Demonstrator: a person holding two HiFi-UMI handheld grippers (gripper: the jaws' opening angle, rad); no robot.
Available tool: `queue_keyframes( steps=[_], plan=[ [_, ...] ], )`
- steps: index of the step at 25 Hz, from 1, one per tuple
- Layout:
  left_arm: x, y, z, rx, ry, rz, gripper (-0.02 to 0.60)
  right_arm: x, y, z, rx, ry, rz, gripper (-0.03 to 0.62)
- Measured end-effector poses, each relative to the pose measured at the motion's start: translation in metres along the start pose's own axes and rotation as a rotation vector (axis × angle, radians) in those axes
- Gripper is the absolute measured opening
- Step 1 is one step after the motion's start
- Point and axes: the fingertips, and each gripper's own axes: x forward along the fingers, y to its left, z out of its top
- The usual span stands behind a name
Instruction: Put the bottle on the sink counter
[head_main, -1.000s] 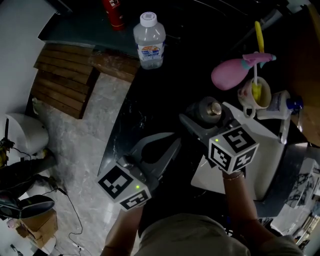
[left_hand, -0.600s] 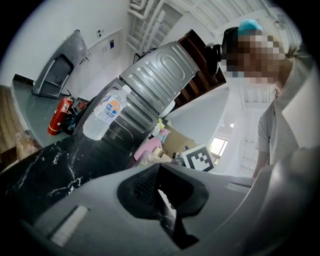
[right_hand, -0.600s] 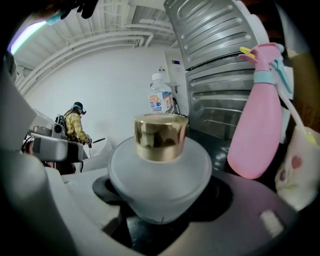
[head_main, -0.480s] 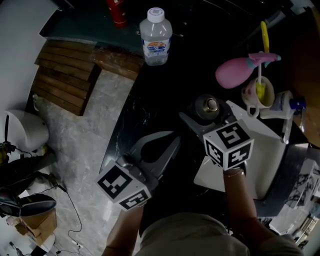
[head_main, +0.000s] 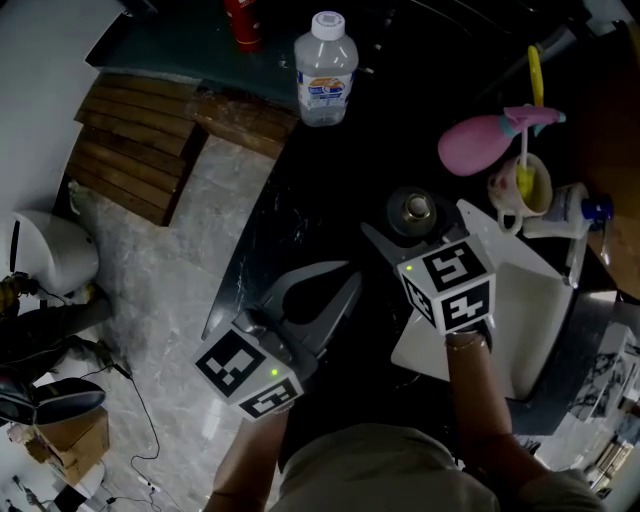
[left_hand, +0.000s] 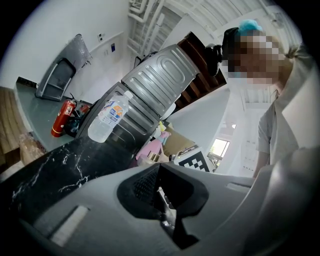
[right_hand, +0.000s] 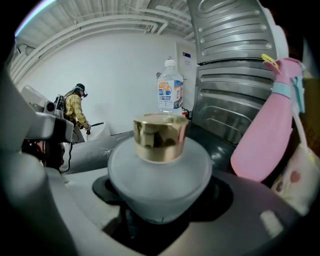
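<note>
A: Right tongs (head_main: 412, 222): closed round the belly of the small frosted bottle (right_hand: 160, 175), gold cap (right_hand: 161, 137) up. It sits in the hollow between the jaws, upright as far as the right gripper view shows.

B: Left tongs (head_main: 345, 276)?

A: Jaws together, nothing in them. Held low over the near edge of the black marble bench (head_main: 290, 215), well apart from the work.

B: Where is the bottle against the bench?

A: Above the dark stone, just beside the corner of the white sink (head_main: 535, 300). Can't tell whether its base touches yet. Mug (head_main: 520, 185) and pink sprayer (head_main: 478, 143) are near on the far side; the water bottle (head_main: 326, 68) stands well apart at the back.

B: So, setting-down stage. How to do it cleanly?

A: My read: lower straight, cap vertical, until the base lies flat on bare stone and not across the sink rim. The round body looks slippery, so keep the squeeze until it bears its own weight. Then part the jaws evenly and draw back level, along the jaw line, so neither jaw drags it over. Keep clear of the mug.
</note>
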Motion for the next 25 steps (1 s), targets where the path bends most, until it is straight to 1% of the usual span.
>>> queue_keyframes(
  steps=[6,11,16,22,25],
  plan=[
    [-0.005,-0.003,-0.001,0.003,0.000,0.008,0.006,-0.004,0.002,-0.001,-0.017,0.007,0.003,0.339],
    [-0.009,-0.007,0.001,0.009,-0.007,0.011,0.006,-0.015,0.000,0.006,-0.005,-0.032,0.000,0.350],
    [-0.010,-0.015,0.003,0.028,-0.007,0.001,0.006,-0.029,-0.001,0.013,0.036,-0.080,-0.005,0.350],
    [-0.017,-0.021,0.009,0.050,-0.012,0.004,0.006,-0.055,-0.001,0.016,0.138,-0.138,0.024,0.350],
    [-0.021,-0.026,0.012,0.067,-0.016,0.003,0.006,-0.069,0.001,0.015,0.142,-0.158,0.025,0.350]
  ],
)
